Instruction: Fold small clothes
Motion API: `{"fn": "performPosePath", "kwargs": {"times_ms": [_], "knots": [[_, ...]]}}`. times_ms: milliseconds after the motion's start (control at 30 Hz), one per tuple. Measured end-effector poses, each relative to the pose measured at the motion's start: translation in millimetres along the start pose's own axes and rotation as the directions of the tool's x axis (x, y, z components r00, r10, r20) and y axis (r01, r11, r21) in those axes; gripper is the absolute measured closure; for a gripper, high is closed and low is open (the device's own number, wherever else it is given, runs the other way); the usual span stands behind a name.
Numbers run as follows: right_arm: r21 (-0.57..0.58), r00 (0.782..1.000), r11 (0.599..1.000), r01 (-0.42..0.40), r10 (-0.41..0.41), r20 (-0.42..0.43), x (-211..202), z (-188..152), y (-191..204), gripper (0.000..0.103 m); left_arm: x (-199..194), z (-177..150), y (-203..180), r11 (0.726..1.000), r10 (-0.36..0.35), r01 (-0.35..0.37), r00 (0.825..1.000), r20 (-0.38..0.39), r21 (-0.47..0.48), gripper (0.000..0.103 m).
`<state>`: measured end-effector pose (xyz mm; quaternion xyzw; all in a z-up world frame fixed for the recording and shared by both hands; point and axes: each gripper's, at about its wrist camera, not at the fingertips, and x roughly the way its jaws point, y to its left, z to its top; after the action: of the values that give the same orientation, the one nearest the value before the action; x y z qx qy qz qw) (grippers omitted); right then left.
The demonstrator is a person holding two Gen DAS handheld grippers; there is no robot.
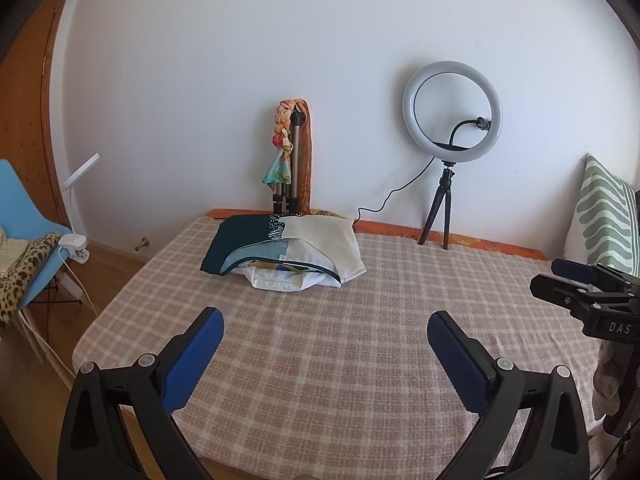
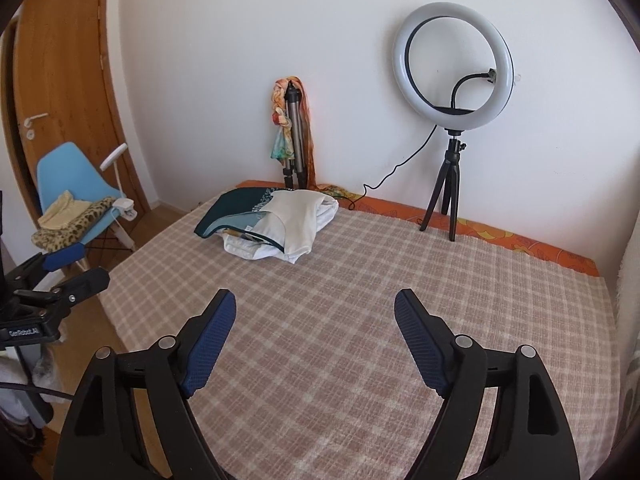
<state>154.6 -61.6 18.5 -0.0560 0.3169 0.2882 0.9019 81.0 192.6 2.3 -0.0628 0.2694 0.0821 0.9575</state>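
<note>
Right gripper (image 1: 576, 280) reads "DAS"; left gripper (image 2: 76, 264) seemingly "GenRobot.AI".

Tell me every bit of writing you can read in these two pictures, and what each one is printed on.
"DAS": white letters on the black body of the right claw, cut off at the picture's edge.
"GenRobot.AI": white print on the black body of the left claw.
Small tag on the folded clothes: too small to read.

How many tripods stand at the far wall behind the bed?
2. A black tripod holds up the ring light on the right; a folded grey tripod leans at the wall behind the pile of clothes, draped with scarves.
</note>
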Motion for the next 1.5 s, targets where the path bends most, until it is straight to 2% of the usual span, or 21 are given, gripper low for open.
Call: {"fn": "performPosePath", "kwargs": {"times_ms": [133, 233, 500, 900, 1500], "knots": [[-0.009, 1.000, 1.000, 0.019, -0.019, 0.008, -11.7, -15.3, 7.6, 0.021, -17.2, -10.2, -5.4, 0.999, 0.044, -0.044, 0.999, 0.026, -0.016, 0.000], [0.001, 1.000, 1.000, 0.022, -0.022, 0.015, -19.7, -22.5, 11.9, 0.019, -21.1, -16.1, -4.5, 0.998, 0.032, -0.032, 0.999, 0.008, -0.051, 0.000], [-0.005, 0.999, 0.999, 0.046, -0.046, 0.029, -33.1, -34.2, 22.9, 0.019, -26.7, -25.3, -4.2, 0.996, 0.058, -0.059, 0.998, -0.020, -0.062, 0.000], [0.024, 0.997, 0.997, 0.067, -0.068, 0.047, -44.0, -37.0, 16.7, 0.019, -33.5, -22.0, -4.3, 0.994, 0.088, -0.088, 0.996, -0.008, -0.065, 0.000], [0.031, 0.996, 0.998, 0.063, -0.064, 0.055, -49.2, -36.7, 14.1, 0.019, -39.6, -17.3, -7.7, 0.995, 0.076, -0.075, 0.997, 0.004, -0.065, 0.000]]}}
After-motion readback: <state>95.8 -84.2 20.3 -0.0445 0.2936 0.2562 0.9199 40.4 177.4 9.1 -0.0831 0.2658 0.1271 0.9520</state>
